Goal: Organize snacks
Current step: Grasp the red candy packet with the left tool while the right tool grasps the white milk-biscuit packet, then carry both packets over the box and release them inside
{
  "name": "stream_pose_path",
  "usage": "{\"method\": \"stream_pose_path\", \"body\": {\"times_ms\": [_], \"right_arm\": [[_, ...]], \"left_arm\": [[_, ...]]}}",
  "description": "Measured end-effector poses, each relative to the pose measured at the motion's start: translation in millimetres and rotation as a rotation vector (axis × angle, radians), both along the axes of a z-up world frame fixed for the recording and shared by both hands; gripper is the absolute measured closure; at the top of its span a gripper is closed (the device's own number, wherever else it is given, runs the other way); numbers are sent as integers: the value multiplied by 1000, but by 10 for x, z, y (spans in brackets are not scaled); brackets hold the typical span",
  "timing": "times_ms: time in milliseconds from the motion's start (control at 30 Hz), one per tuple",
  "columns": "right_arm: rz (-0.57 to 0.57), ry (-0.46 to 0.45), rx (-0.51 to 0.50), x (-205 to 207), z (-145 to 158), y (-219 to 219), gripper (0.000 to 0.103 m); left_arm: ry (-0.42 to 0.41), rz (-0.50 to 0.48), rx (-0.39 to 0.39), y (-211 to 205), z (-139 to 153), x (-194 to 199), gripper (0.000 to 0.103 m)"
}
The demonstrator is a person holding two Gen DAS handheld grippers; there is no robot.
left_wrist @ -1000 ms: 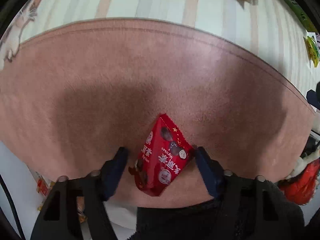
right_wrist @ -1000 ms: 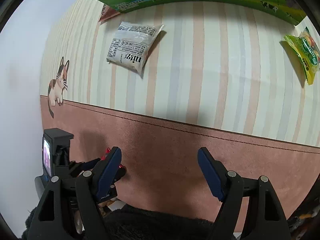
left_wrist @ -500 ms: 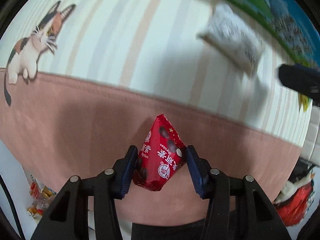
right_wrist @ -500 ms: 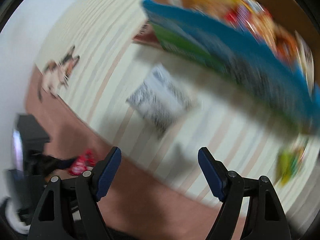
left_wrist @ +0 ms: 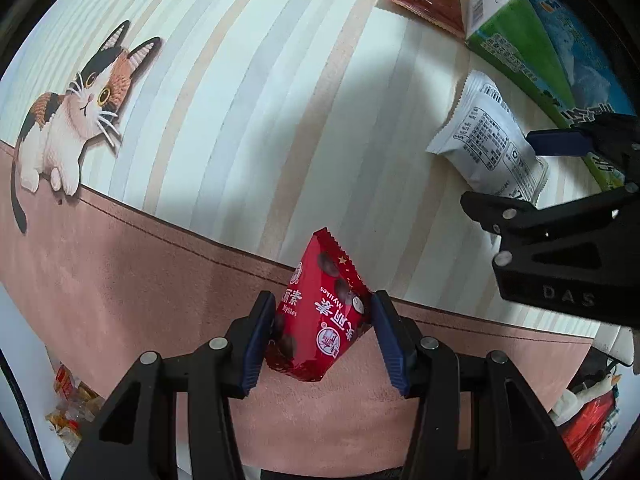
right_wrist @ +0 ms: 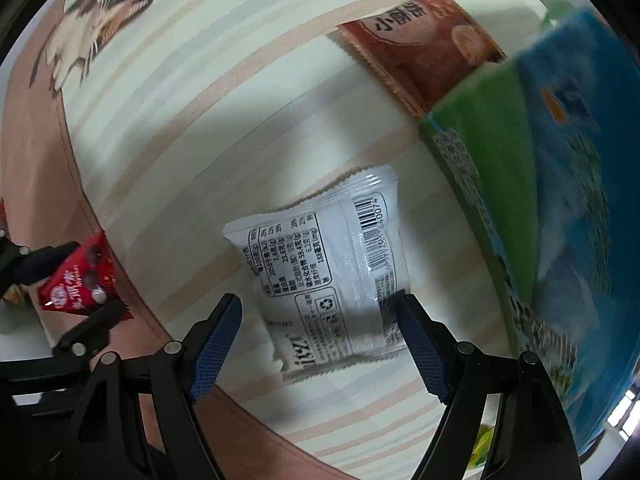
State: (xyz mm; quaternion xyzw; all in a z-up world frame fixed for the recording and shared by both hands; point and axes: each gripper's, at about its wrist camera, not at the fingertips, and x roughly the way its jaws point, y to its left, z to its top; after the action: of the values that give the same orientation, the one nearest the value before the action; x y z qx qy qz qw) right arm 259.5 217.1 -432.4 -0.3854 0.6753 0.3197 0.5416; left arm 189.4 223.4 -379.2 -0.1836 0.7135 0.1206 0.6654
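Note:
My left gripper (left_wrist: 322,312) is shut on a small red chocolate packet (left_wrist: 324,280) and holds it above the pink band of the mat. The right wrist view shows that red packet (right_wrist: 80,280) at the far left, in the left gripper (right_wrist: 76,286). My right gripper (right_wrist: 318,308) points down, open, over a white snack packet (right_wrist: 328,256) lying label-up on the striped mat. Its two pads stand at either side of the packet's near end. In the left wrist view the white packet (left_wrist: 488,140) lies at the right, under one of the right gripper's fingers (left_wrist: 556,142).
A blue and green milk carton box (right_wrist: 540,200) stands just right of the white packet. A brown-red snack packet (right_wrist: 420,48) lies behind it. The mat carries a printed cat (left_wrist: 72,120). Loose wrappers (left_wrist: 72,404) lie off the mat's near left edge.
The left jaws closed on the red packet and carried it from the pink band toward the striped part. The right gripper rolled and swung over the white packet.

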Motion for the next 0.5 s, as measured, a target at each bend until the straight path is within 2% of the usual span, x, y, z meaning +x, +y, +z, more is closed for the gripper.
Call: {"method": "stream_pose_path", "body": {"times_ms": [67, 100, 200, 333, 500], "right_arm": [[-7, 7, -10, 51, -10, 1, 20], [-11, 8, -18, 66, -20, 2, 21], [-81, 47, -27, 157, -11, -25, 23], [-213, 112, -36, 189, -50, -192, 27], [-431, 256, -23, 292, -93, -471, 26]], "left_arm": [[-2, 6, -2, 111, 27, 33, 56], [-2, 7, -5, 336, 55, 64, 56], [-2, 15, -9, 472, 14, -11, 56], [-6, 16, -7, 594, 12, -119, 56], [-5, 15, -5, 569, 87, -186, 56]]}}
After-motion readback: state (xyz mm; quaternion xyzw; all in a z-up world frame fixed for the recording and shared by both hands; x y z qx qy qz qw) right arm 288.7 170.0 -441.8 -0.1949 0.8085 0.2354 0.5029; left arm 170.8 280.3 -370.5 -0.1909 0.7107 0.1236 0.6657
